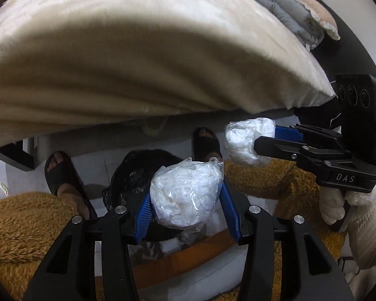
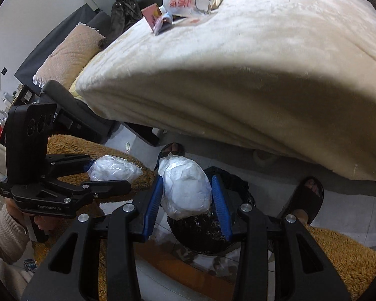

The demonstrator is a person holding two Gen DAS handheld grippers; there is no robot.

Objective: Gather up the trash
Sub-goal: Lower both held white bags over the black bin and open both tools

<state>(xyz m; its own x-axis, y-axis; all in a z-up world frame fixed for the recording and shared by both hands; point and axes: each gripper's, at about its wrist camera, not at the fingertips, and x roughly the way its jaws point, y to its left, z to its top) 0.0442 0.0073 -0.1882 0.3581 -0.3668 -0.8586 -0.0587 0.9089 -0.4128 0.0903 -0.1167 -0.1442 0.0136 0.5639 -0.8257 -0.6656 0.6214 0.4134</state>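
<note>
The left tool (image 1: pixel 185 200) grips a clear plastic bag stuffed with white tissue (image 1: pixel 185 195) between its blue ribbed fingers (image 1: pixel 143 215), held above a black trash bag (image 1: pixel 132 175) on the floor; in the right wrist view the same tool (image 2: pixel 112 175) carries the wording "GenRobot.AI" on its black body; the right tool (image 2: pixel 186 195) clamps a second tissue-filled bag (image 2: pixel 186 190) over that black trash bag (image 2: pixel 208 235), and in the left wrist view its body (image 1: pixel 263 143) reads "DAS"; a cream blanket-covered bed (image 2: pixel 238 87) fills the background, with more wrappers (image 2: pixel 188 0) on top, one bearing red print too blurred to read; sandalled feet (image 2: pixel 309 195) stand beside a shaggy brown rug (image 2: pixel 338 250).
</note>
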